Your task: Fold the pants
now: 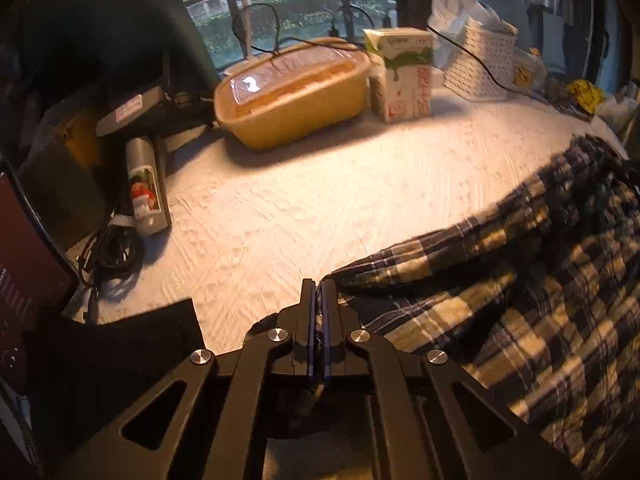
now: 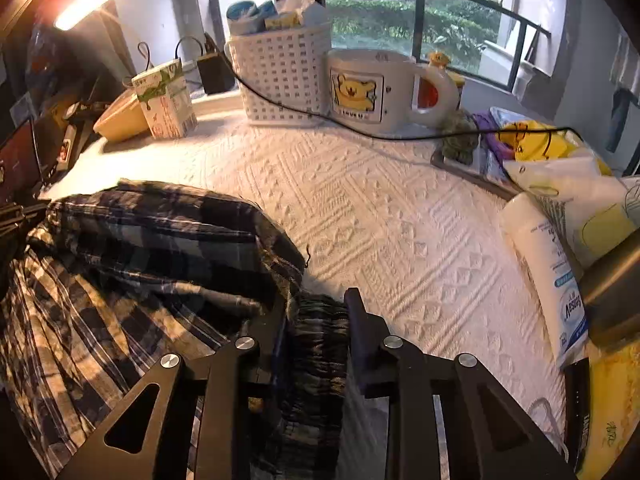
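Observation:
The plaid pants (image 1: 520, 280) are dark blue, white and yellow checked and lie bunched on the white textured cloth (image 1: 320, 200). In the left wrist view they fill the right side. My left gripper (image 1: 319, 286) is shut on a thin edge of the pants at their left corner. In the right wrist view the pants (image 2: 140, 264) lie at the left. My right gripper (image 2: 320, 300) is shut on the gathered waistband (image 2: 320, 340), which bulges between the fingers.
At the back stand a yellow lidded container (image 1: 292, 92), a milk carton (image 1: 400, 76), a white basket (image 2: 280, 76) and a large bear mug (image 2: 372, 88). A black cable (image 2: 360, 128) crosses the cloth. A white bottle (image 2: 548, 272) and bags lie at the right. Electronics (image 1: 144, 184) crowd the left edge.

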Motion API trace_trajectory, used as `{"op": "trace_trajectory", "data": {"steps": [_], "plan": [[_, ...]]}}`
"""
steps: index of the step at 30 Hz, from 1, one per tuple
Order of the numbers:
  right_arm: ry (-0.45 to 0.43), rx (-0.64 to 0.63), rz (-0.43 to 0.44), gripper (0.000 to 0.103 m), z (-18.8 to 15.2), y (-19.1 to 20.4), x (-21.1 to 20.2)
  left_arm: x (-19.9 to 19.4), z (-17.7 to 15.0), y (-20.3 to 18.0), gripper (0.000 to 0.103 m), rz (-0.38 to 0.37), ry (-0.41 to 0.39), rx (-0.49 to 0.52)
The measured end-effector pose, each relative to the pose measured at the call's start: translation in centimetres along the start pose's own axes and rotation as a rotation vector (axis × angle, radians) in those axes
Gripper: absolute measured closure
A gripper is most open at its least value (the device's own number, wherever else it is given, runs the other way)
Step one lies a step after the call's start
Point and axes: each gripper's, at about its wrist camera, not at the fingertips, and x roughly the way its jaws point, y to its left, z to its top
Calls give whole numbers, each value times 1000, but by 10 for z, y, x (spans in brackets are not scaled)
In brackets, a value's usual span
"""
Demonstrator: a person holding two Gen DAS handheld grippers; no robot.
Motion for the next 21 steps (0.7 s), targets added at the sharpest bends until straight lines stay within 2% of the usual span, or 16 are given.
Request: {"op": "trace_trajectory", "data": {"steps": [5, 10, 15, 21], "plan": [[-98, 1, -57, 77, 17, -3, -19, -2, 30, 2, 102, 24, -73, 22], [-193, -14, -125, 77, 45, -4, -34, -5, 76, 3, 102, 52, -175, 39], [-256, 8, -168, 77, 67, -12, -40, -10, 114, 6, 102, 95, -259, 57], [-306, 42, -214, 77, 89, -28, -47, -12, 144, 12, 102, 119, -309, 63]]}}
